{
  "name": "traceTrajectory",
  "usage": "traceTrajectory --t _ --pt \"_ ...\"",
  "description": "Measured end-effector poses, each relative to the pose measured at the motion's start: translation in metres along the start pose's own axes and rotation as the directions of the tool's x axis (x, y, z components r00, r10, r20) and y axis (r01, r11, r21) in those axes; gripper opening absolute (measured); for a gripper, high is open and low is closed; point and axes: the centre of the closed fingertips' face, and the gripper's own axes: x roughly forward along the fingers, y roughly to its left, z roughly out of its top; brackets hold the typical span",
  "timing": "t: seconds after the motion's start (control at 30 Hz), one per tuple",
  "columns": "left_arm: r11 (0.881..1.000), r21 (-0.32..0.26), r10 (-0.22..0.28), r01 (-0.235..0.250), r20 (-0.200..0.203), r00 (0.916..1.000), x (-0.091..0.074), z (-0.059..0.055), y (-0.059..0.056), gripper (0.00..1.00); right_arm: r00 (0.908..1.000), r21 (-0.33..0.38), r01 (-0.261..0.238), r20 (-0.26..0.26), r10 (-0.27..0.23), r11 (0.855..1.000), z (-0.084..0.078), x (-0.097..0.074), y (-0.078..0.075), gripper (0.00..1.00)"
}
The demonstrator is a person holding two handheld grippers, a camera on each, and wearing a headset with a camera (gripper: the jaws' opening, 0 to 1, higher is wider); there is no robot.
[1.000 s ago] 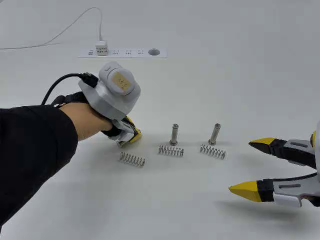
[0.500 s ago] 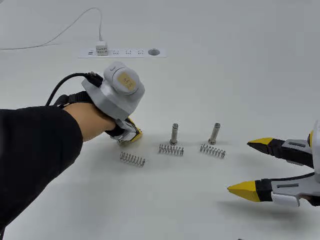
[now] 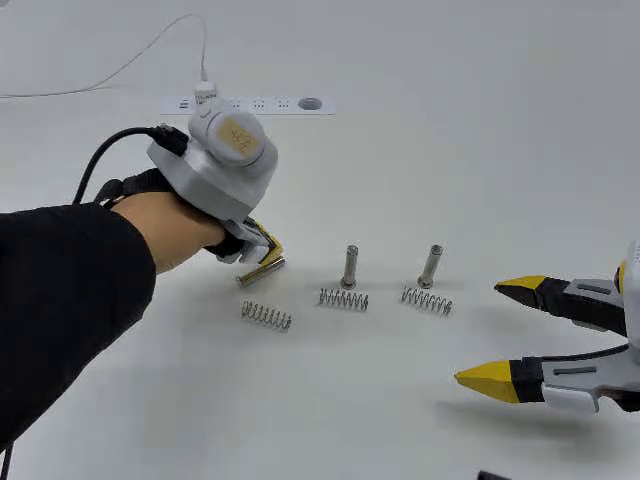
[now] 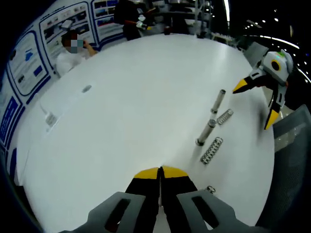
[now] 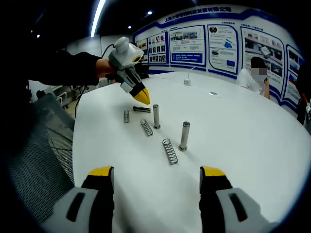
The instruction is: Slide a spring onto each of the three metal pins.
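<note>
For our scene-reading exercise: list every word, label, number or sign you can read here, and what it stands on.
Nothing can be quoted.
Wall banner: a row of white characters, too blurred to read.
Wall posters: print too small to read.
Power strip: no readable marking.

left spring [image 3: 265,317] before lying pin [image 3: 262,271]; middle spring [image 3: 343,299] before middle pin [image 3: 349,267]; right spring [image 3: 427,300] before right pin [image 3: 430,266]; power strip [image 3: 260,104] far behind all
</note>
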Motion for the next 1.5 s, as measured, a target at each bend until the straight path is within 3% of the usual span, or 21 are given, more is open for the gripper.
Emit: traceTrajectory --t 0.2,1.0,1.17,1.5 --pt "1.000 0.008 0.004 -0.004 -0.015 0.9999 0.004 -0.006 0.001 0.01 1.0000 -0.001 -0.001 0.004 0.001 1.000 0.002 0.000 0.000 0.73" --pt "0.999 0.040 0.020 -0.018 -0.037 0.9991 0.004 -0.009 0.007 0.02 1.0000 0.005 0.002 -0.006 -0.002 1.000 -0.001 0.000 0.000 0.73" --pt "0.999 0.049 0.011 -0.009 -0.037 0.9993 0.005 -0.007 0.003 0.10 1.0000 0.009 0.002 -0.009 -0.002 1.000 -0.003 0.000 0.000 0.73" --pt "0.997 0.080 -0.008 0.014 -0.070 0.9975 0.011 -0.010 -0.005 0.14 0.9999 0.011 -0.001 -0.012 0.002 1.000 -0.004 0.000 0.001 0.73"
